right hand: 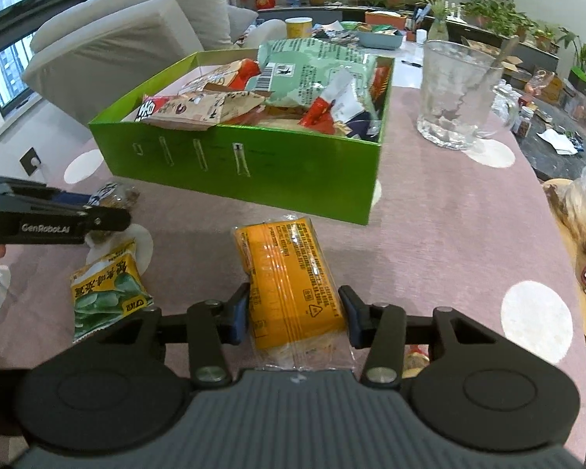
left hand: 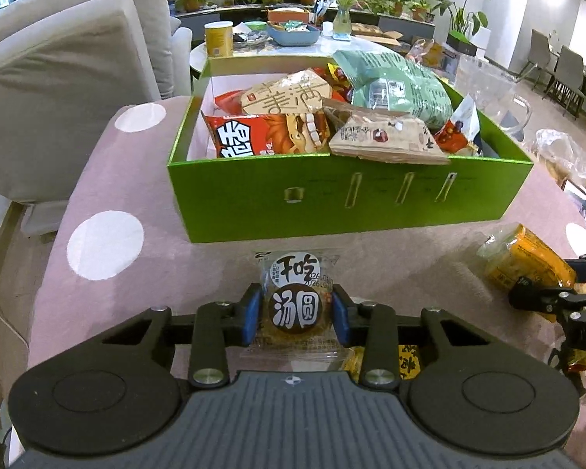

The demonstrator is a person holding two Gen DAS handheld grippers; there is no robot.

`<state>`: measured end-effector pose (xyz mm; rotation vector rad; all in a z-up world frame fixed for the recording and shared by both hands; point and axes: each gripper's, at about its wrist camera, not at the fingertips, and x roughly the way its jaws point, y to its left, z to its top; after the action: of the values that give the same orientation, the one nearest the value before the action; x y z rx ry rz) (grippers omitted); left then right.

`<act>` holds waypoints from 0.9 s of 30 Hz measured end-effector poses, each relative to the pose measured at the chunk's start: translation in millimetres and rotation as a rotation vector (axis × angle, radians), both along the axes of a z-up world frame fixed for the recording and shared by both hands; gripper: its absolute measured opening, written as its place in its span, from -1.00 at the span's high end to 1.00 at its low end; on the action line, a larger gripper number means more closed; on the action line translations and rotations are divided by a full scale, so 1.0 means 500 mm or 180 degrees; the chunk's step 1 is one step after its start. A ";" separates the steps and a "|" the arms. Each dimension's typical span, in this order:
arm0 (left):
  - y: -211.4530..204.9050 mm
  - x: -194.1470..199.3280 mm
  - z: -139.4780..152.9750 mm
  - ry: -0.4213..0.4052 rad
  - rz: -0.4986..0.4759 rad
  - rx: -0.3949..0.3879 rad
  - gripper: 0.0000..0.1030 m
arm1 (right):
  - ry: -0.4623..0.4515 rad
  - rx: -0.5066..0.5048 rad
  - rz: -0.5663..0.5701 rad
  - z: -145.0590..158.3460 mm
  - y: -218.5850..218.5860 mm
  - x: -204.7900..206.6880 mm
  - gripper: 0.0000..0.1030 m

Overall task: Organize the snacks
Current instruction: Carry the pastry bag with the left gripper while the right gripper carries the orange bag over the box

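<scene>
Left gripper (left hand: 297,314) fingers pinching round snack packet (left hand: 296,305), right gripper (right hand: 295,314) fingers clamped on orange packet (right hand: 289,281)

Ahead of me the green box (left hand: 347,199) stands across the desk (left hand: 136,273), heaped with snack bags (left hand: 394,90) above its rim, so the only way in is over its near wall. The strip of cloth before it is narrow, with a green-leaf packet (right hand: 105,297) lying between my two hands. Right of the box a glass mug (right hand: 455,93) blocks that side; the left edge lies bare.
</scene>
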<state>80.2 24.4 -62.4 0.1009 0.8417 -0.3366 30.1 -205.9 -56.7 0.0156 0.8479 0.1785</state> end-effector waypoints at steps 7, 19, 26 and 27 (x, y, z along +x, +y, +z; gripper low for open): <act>0.007 -0.018 0.024 -0.0112 0.0011 -0.0030 0.34 | -0.0058 0.0035 -0.0009 0.014 0.001 -0.009 -0.54; 0.003 -0.044 0.062 -0.0275 -0.0013 -0.0061 0.34 | -0.0203 0.0058 -0.0027 0.039 -0.002 -0.021 -0.54; -0.011 -0.052 0.079 -0.0353 -0.0089 -0.0061 0.34 | -0.0308 0.0051 -0.0024 0.057 0.000 -0.023 -0.54; -0.015 -0.051 0.082 -0.0370 -0.0105 -0.0058 0.34 | -0.0321 0.0055 -0.0019 0.058 0.000 -0.023 -0.54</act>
<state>54.7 17.1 -21.4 0.1162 0.7224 -0.3660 18.6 -205.8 -27.8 0.0251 0.7456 0.1794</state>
